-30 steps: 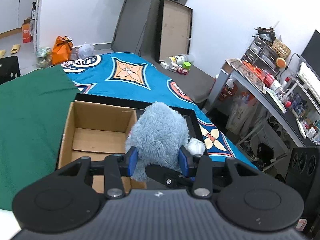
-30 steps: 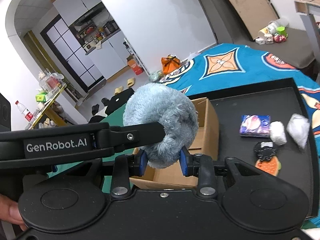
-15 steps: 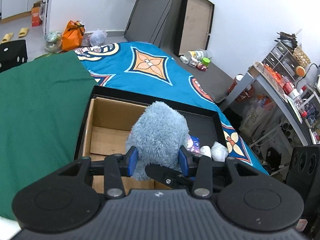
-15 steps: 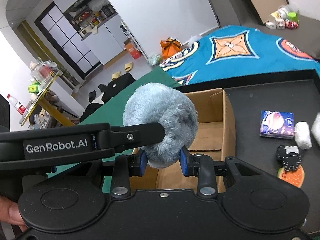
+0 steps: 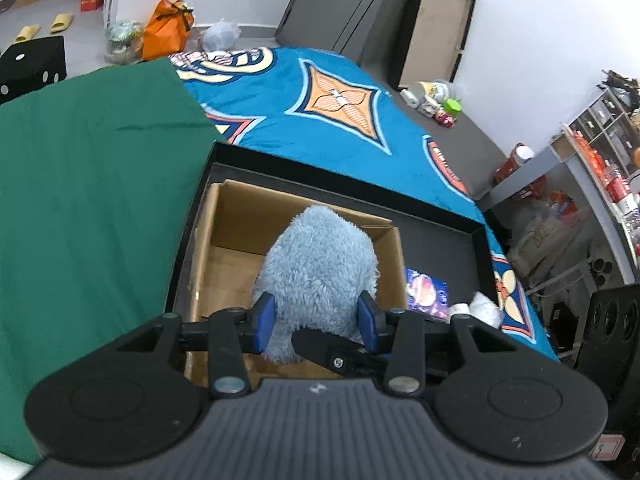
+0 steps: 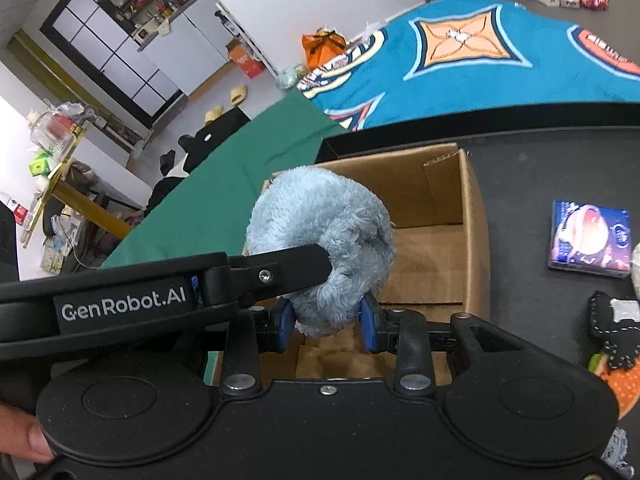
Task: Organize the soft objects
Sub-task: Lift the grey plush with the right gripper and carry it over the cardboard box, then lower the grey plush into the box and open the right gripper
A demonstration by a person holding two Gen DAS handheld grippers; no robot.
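Note:
A fluffy light-blue plush (image 5: 318, 268) is held by both grippers over an open cardboard box (image 5: 236, 216). My left gripper (image 5: 316, 318) is shut on the plush, its blue pads pressed into both sides. My right gripper (image 6: 326, 322) is also shut on the plush (image 6: 320, 232), gripping it from the other side; the left gripper's black finger crosses in front of it. The box (image 6: 444, 208) sits on a black tray (image 6: 532, 164), and what shows of its inside holds nothing.
On the tray right of the box lie a purple packet (image 6: 590, 238), a black and orange felt piece (image 6: 614, 346) and white soft lumps (image 5: 484, 310). A green cloth (image 5: 88, 184) and a blue patterned blanket (image 5: 340, 108) cover the bed. A cluttered desk (image 5: 600, 176) stands at right.
Both grippers have carried the plush leftward and lower, from the box's right edge to above its inside. The grip has not changed.

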